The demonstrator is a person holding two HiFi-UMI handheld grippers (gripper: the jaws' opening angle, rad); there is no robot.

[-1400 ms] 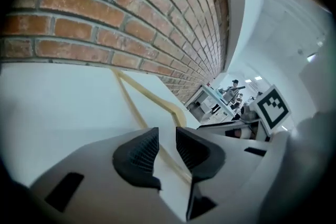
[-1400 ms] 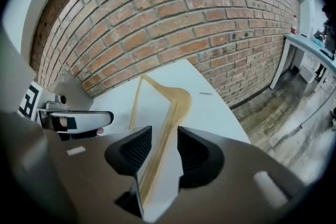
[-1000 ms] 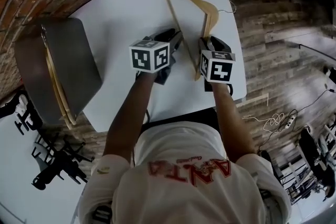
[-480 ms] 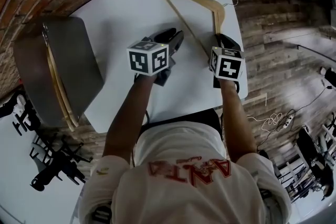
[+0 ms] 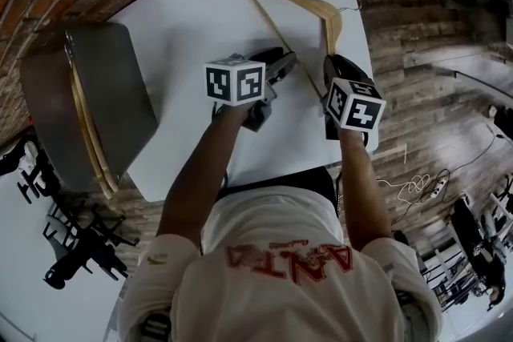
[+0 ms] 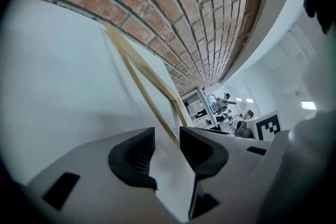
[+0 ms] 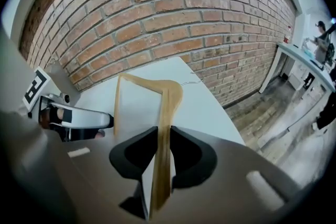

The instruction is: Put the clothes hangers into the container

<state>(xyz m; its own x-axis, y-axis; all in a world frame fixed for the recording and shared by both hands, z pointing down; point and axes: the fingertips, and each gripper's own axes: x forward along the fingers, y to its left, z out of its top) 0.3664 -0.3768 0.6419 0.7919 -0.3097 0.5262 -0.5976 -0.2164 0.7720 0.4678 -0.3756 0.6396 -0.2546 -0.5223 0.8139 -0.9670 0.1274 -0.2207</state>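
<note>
While 1 sloping arm of the wooden hanger [image 7: 168, 107] is being pinched by the right gripper [image 7: 163, 152], whose jaws have just been closing and are now being pressed onto the wood from both sides, the pick-up step is judged to be in hand. That hanger is lying at the far right part of the white table [image 5: 200, 20], well apart from the grey container [image 5: 112, 84] at the table's left end.

The left gripper [image 6: 167, 139] is being held with its jaws spread. They have just been opening, and the hanger's straight bottom bar is being met at their mouth, just beside the right-hand pad, with nothing being squeezed.

A second grip is probably being lined up. For the next move, the left jaws are being called on to be slid further over the bar and closed on it. The hanger is then being called on to be lifted level by both grippers, carried leftward across the table and tipped edgewise, so that it can be slid in beside the stored hangers [image 5: 86, 132].

Counted: 1 hanger on the table; seemingly 2 in the container, though they are overlapping and the number is not certain; 1 container; 2 grippers.
</note>
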